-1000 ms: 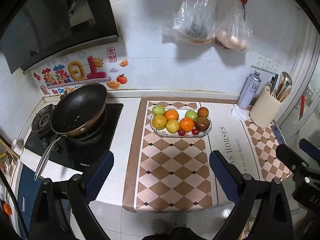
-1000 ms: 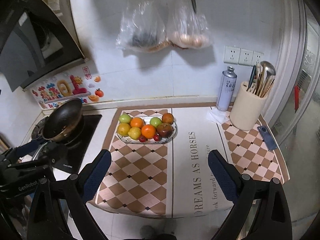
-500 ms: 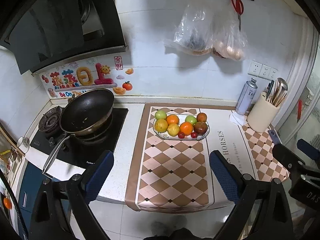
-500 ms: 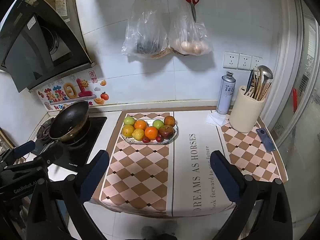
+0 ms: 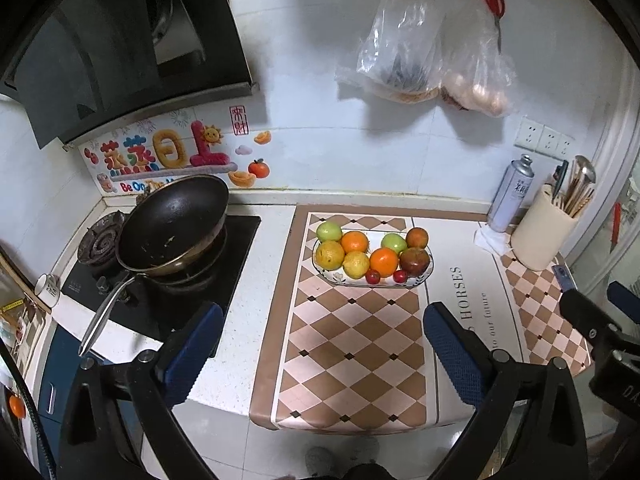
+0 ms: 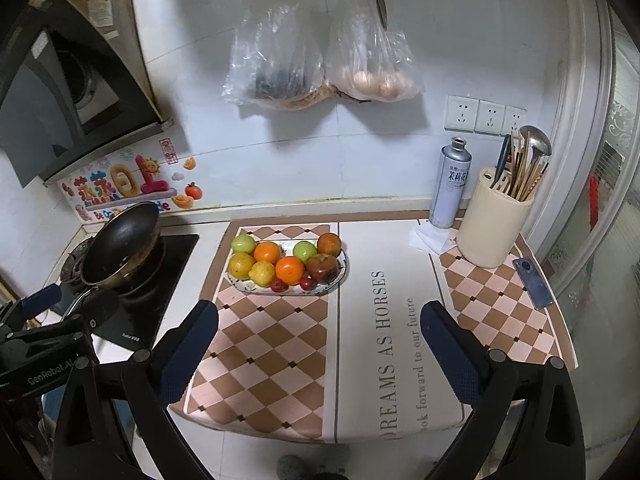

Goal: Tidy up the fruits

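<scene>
Fruit [image 5: 370, 254] sitting heaped on plate [image 5: 429, 270] at back of mat [image 5: 352, 344], far from both grippers. Views widening over the last second: both pulling back, so arranging looks done. Left gripper [image 5: 320, 346] jaws apart, empty; wok [image 5: 172, 226] beside. Right gripper [image 6: 320, 344] apart, empty; open mat ahead, phone [image 6: 534, 282] nearing counter edge
</scene>
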### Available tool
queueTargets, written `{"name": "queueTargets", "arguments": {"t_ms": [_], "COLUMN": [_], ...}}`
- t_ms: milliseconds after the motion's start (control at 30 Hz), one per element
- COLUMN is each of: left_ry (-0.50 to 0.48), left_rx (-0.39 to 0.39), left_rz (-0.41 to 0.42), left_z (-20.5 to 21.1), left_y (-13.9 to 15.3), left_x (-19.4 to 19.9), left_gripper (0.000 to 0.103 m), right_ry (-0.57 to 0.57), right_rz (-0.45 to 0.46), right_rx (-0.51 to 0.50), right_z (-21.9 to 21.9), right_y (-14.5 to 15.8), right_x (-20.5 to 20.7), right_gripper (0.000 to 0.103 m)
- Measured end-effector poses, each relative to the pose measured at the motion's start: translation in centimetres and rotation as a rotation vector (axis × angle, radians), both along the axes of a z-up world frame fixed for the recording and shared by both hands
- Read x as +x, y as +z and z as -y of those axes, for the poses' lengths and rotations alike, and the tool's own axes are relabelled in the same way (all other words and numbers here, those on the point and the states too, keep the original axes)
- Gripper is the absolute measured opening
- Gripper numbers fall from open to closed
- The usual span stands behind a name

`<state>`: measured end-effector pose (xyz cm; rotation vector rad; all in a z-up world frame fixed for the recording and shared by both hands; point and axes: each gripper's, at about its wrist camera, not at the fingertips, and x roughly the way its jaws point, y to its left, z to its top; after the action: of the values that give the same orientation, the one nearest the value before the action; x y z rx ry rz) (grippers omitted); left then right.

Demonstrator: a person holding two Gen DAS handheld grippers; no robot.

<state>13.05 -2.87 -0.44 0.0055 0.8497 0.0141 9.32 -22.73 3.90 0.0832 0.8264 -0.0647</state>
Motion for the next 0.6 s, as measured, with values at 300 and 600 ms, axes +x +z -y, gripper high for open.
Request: {"name": "queueTargets", "arguments": {"t_ms": [300, 600], "left_ry": [-0.001, -0.004], "left_rx": [0.024, 0.037], "left_rz": [-0.077, -0.151], "left_z": [1.0, 1.6], "left_y": [-3.3, -6.0], "left_x": [5.1, 9.4], "left_gripper": [0.103, 0.103], "right_ry": [-0.015, -0.017], "right_rz": [-0.072, -0.152], "right_rx": [-0.014, -0.024], "right_z": [1.0, 1.2], "right_y": [-3.8, -7.7], "right_x": [6.1, 10.9], "right_gripper": [0.103, 0.103]}}
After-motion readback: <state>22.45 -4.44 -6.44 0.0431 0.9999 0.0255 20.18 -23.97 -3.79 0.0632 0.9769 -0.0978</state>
